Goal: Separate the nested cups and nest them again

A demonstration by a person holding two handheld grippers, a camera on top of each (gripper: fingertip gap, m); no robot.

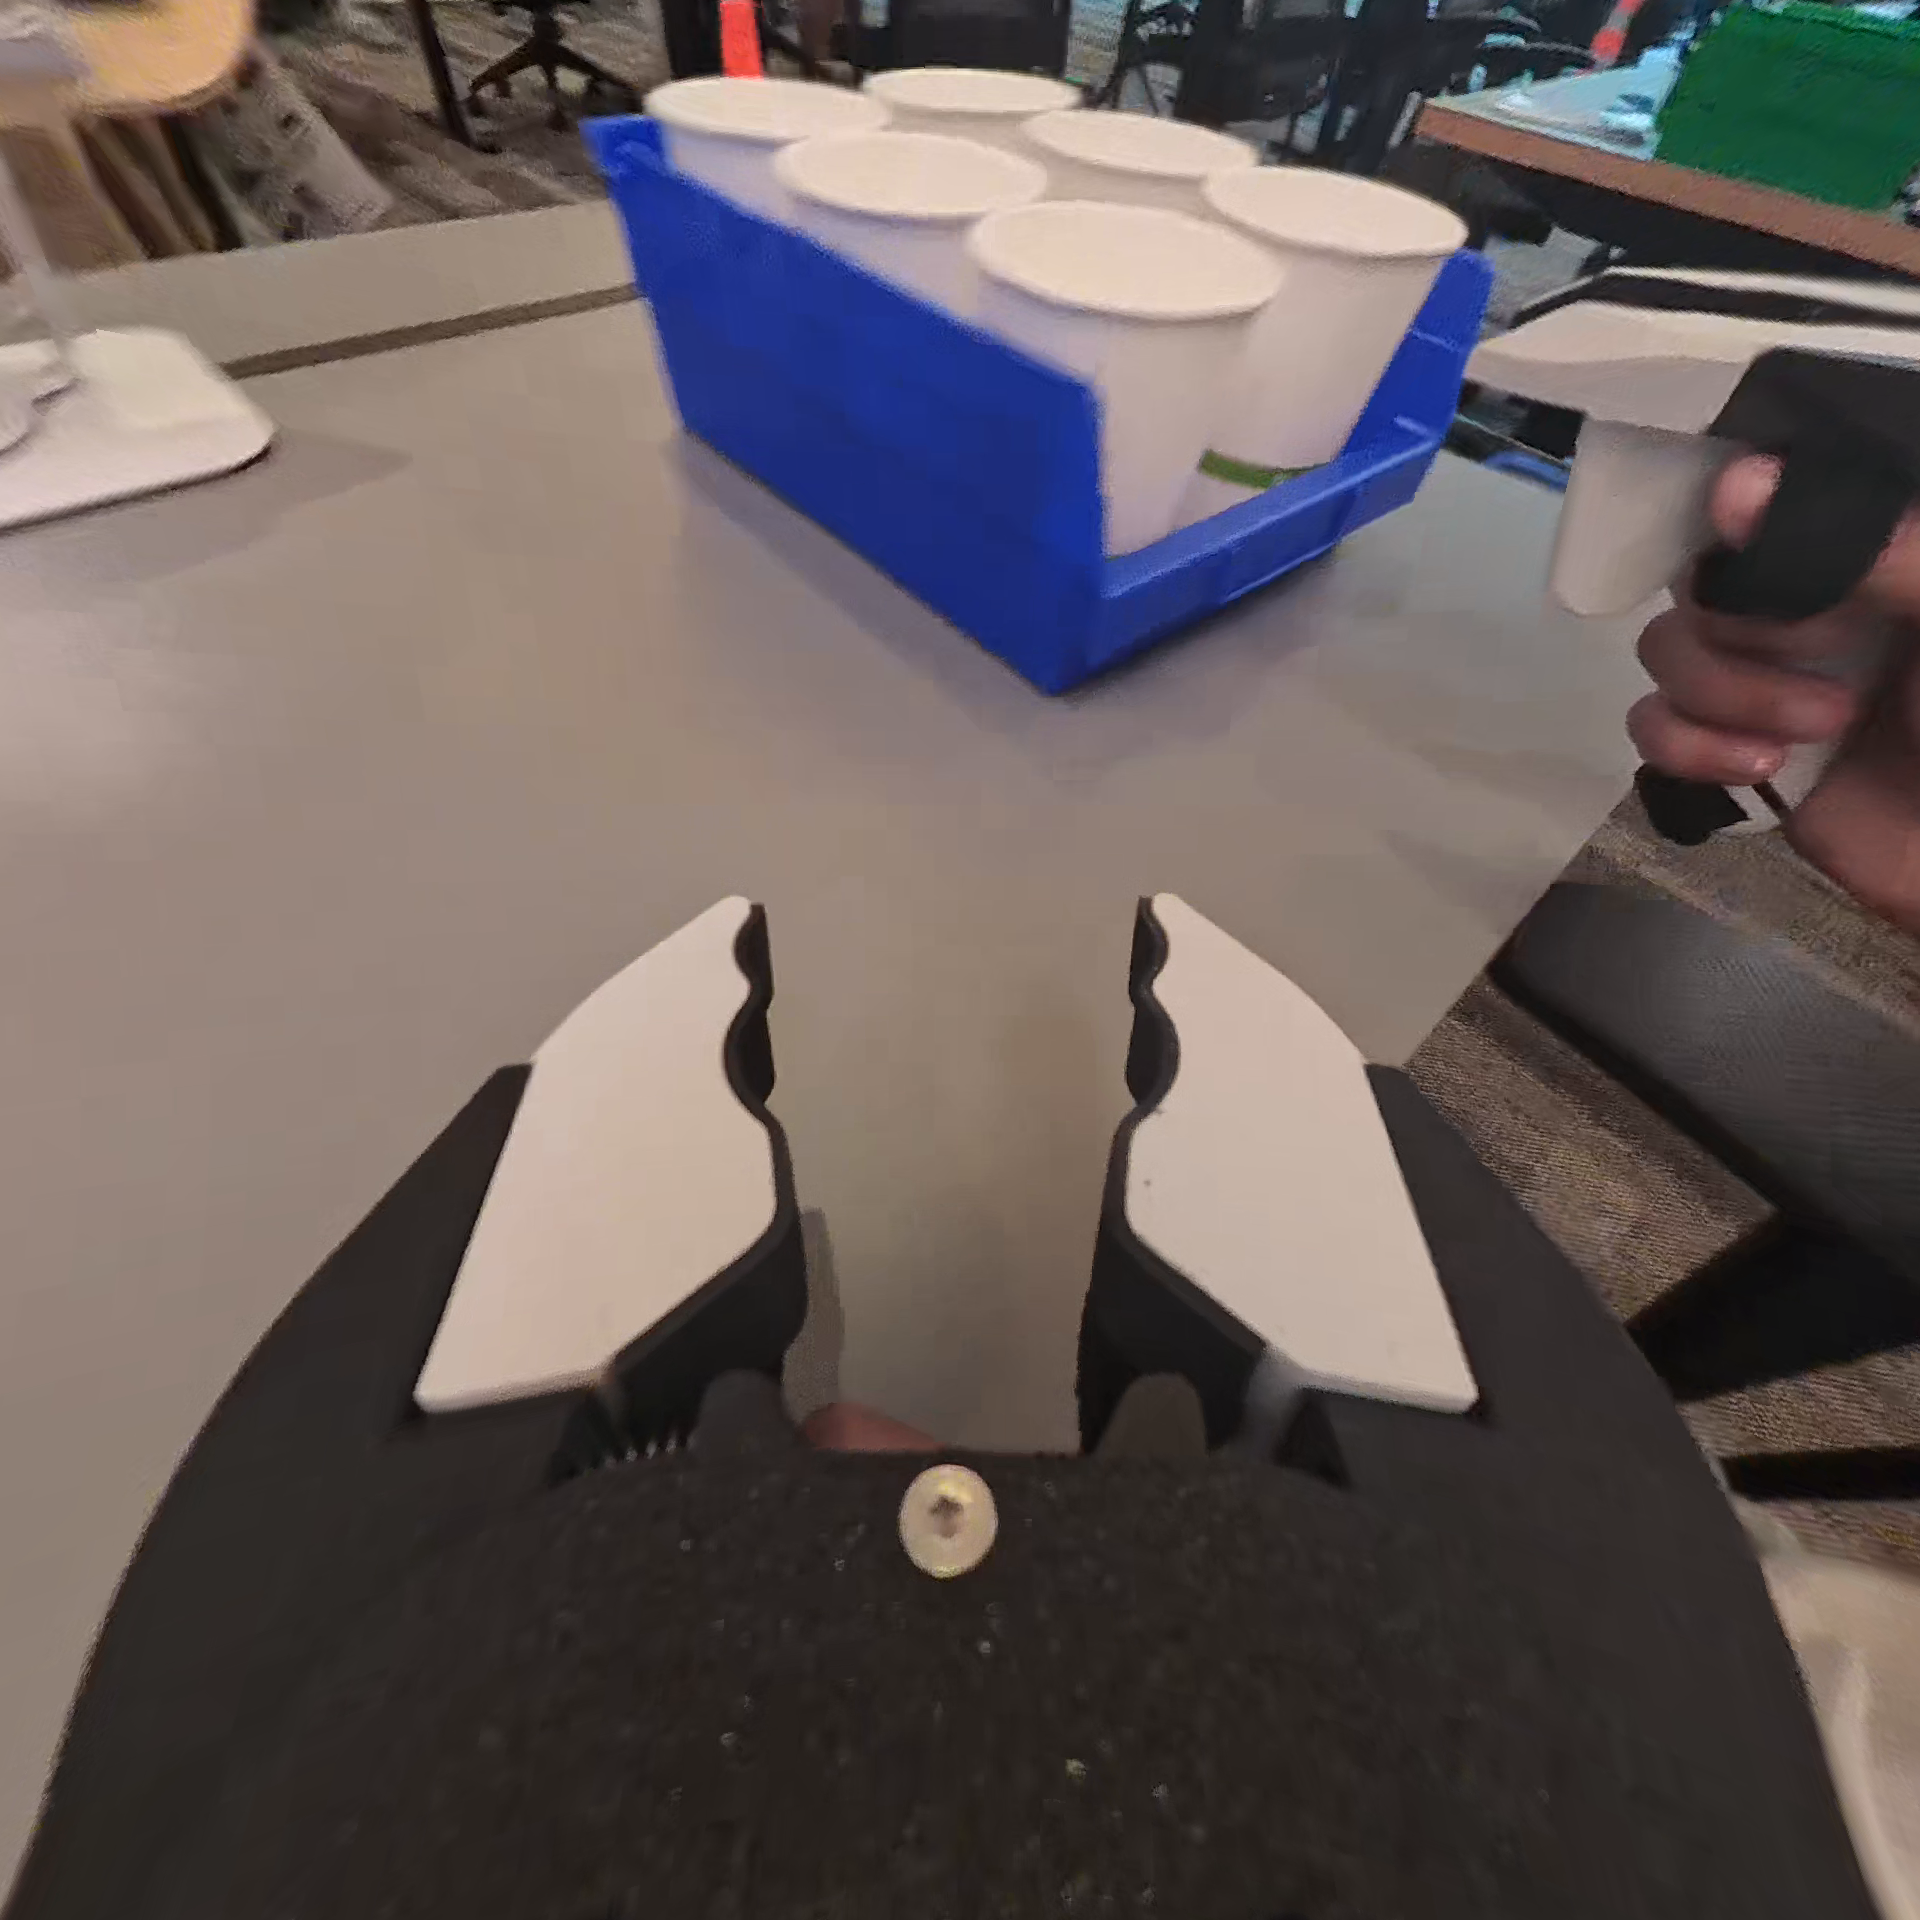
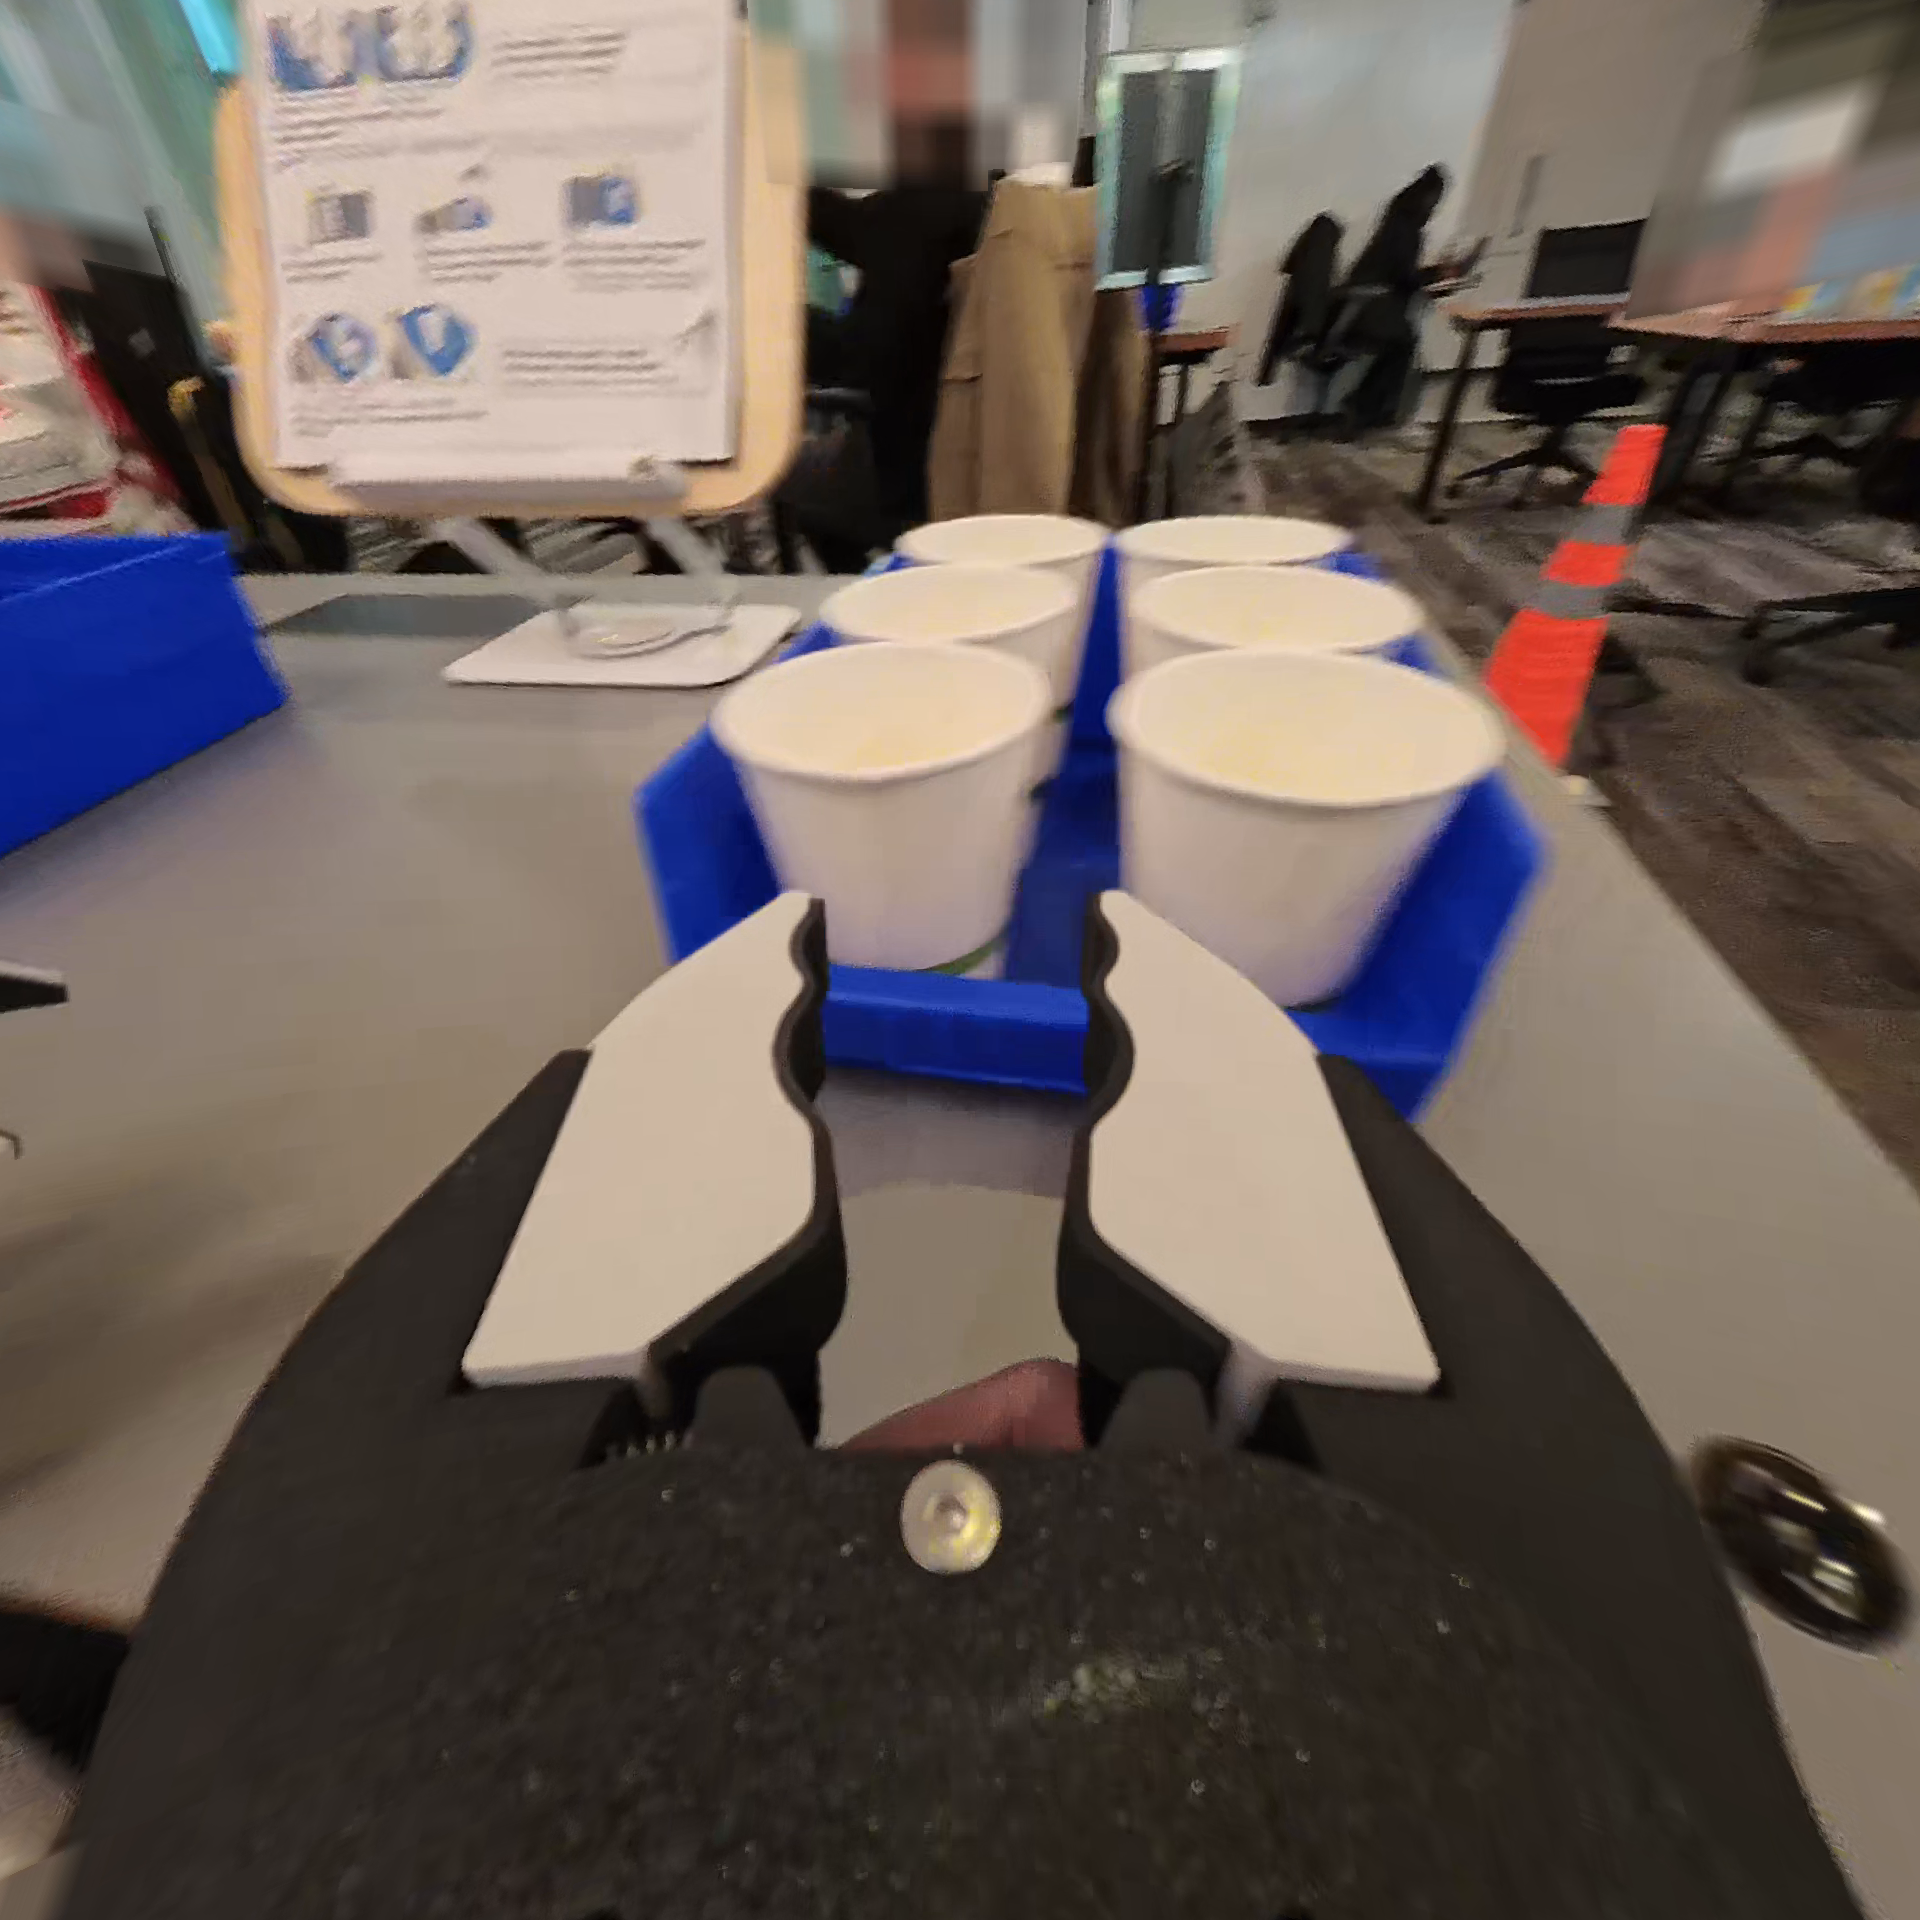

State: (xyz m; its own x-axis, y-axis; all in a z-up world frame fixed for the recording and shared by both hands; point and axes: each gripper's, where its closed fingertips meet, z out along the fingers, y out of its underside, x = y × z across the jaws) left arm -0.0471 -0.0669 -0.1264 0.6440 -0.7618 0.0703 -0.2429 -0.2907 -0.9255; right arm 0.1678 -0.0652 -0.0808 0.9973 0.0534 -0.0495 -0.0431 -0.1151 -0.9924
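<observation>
Several white paper cups [image 1: 1122,312] stand upright in two rows inside a blue plastic bin [image 1: 883,416] on a grey table. In the right wrist view the same cups [image 2: 883,779] and bin [image 2: 951,1023] lie straight ahead and close. My left gripper [image 1: 951,914] is open and empty over bare table, well short of the bin. My right gripper [image 2: 954,914] is open and empty, its fingertips just before the bin's low front wall. The right gripper's handle, held by a hand [image 1: 1766,665], shows at the right edge of the left wrist view.
A white stand base [image 1: 125,426] sits on the table at the left; it holds a board with a printed sheet [image 2: 499,239]. A second blue bin [image 2: 114,675] is at the far left. An orange cone [image 2: 1569,603] stands on the floor right. The table's right edge [image 1: 1538,914] is near.
</observation>
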